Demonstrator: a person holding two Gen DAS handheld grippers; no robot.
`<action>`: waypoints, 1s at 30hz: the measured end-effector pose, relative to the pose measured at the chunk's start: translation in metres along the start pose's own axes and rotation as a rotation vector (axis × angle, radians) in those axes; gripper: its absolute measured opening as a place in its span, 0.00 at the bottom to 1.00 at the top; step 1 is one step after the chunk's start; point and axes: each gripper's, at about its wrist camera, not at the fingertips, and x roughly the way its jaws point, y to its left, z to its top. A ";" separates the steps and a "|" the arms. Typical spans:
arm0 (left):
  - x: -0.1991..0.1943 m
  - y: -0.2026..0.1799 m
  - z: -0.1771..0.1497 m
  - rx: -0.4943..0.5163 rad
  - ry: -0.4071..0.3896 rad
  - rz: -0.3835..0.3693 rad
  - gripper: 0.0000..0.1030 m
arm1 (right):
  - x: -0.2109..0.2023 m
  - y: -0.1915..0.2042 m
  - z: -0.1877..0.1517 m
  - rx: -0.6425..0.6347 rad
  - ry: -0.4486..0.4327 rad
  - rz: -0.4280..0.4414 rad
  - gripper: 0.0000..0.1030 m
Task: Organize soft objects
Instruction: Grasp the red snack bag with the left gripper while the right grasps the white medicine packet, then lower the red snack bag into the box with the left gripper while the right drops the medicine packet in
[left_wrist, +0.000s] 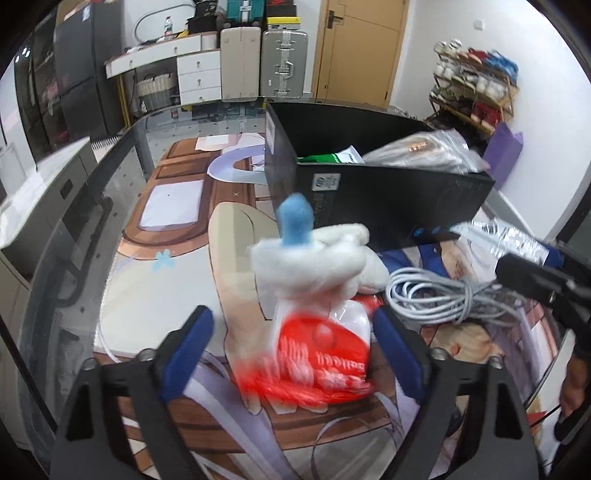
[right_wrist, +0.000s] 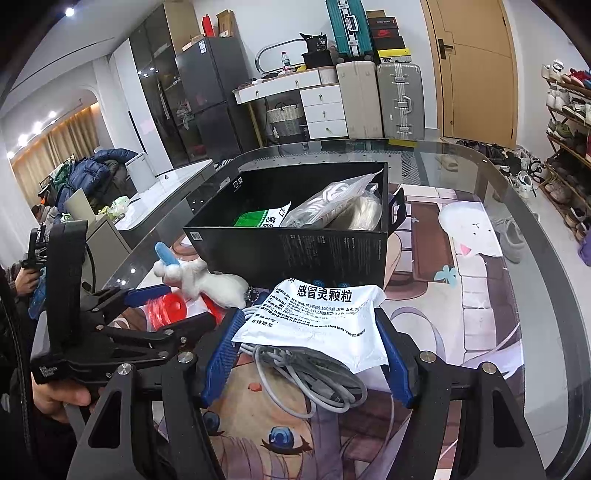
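A red and white plastic packet (left_wrist: 321, 354) lies on the mat between the fingers of my open left gripper (left_wrist: 295, 332), which does not grip it. A white plush toy with a blue tip (left_wrist: 317, 254) rests just behind it, and shows in the right wrist view (right_wrist: 207, 280). My right gripper (right_wrist: 308, 339) holds a white medicine sachet (right_wrist: 317, 317) between its blue pads, above a coiled grey cable (right_wrist: 306, 373). A black open box (right_wrist: 295, 229) stands behind, with bagged items and a green packet inside.
The glass table (right_wrist: 517, 206) carries a printed anime mat (left_wrist: 177, 258). The grey cable (left_wrist: 443, 295) lies right of the plush toy. The box (left_wrist: 369, 199) fills the far middle. My left gripper's body (right_wrist: 110, 332) is close to the right one's left finger.
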 end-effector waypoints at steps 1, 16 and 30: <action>-0.001 -0.002 -0.001 0.014 -0.005 -0.001 0.64 | -0.001 0.000 0.000 -0.001 -0.001 -0.001 0.68; -0.036 -0.003 -0.009 0.005 -0.038 0.017 0.55 | -0.013 0.009 0.000 -0.012 -0.034 0.005 0.68; -0.057 -0.019 0.006 0.068 -0.110 0.174 0.55 | -0.036 0.017 -0.003 -0.024 -0.077 0.002 0.68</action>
